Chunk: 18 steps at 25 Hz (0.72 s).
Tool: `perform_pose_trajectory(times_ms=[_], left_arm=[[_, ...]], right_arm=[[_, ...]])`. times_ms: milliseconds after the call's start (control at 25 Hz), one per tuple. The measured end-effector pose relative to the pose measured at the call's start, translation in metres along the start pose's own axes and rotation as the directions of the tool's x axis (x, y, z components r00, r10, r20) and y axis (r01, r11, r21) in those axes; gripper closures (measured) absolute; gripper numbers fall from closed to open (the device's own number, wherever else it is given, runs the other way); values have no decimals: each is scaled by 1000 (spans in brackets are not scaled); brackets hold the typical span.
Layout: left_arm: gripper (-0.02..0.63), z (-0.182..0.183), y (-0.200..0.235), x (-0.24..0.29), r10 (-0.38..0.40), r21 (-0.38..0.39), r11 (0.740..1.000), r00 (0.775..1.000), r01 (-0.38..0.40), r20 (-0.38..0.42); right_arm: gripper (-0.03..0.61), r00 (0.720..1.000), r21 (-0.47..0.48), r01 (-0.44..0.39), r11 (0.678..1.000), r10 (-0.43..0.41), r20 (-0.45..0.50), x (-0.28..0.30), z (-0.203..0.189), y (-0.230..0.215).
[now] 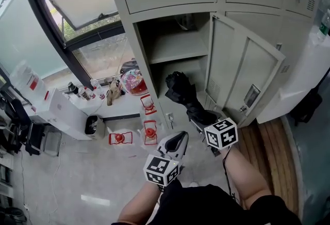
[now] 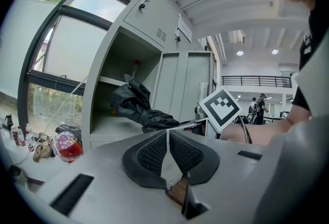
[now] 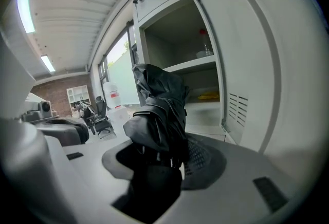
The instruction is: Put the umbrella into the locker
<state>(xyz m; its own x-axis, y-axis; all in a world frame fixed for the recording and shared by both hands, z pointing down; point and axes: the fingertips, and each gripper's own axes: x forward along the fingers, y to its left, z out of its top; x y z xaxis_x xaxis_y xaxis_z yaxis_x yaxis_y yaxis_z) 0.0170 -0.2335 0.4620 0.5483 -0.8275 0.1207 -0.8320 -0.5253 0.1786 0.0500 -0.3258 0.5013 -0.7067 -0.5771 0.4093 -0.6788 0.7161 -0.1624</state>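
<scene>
1. While the right gripper (image 3: 163,160) has its jaws closed on the near end of the folded black umbrella (image 1: 183,91), the far end of the umbrella slants up to the mouth of the open locker (image 1: 143,56), just under its shelf (image 1: 178,48).
2. Whether that far end is already inside the compartment cannot be told.
3. The left gripper (image 2: 168,152) is nearer and to the left, its jaws pressed together with nothing between them.
4. The locker door (image 1: 242,71) stands swung out on the right, beside the umbrella.
</scene>
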Motion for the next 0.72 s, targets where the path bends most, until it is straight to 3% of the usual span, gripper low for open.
perform_pose_trajectory(times_ms=[400,720], left_arm=[[586,5,28,9,-22,22,1000,1000,22,-7],[586,12,53,19,-43,20,999,999,43,-13]], right_arm=[[330,999,-36,38,999,-39,-12,40,17,-10],[330,996,-122,81,989,-86,-32,72,39,-22]])
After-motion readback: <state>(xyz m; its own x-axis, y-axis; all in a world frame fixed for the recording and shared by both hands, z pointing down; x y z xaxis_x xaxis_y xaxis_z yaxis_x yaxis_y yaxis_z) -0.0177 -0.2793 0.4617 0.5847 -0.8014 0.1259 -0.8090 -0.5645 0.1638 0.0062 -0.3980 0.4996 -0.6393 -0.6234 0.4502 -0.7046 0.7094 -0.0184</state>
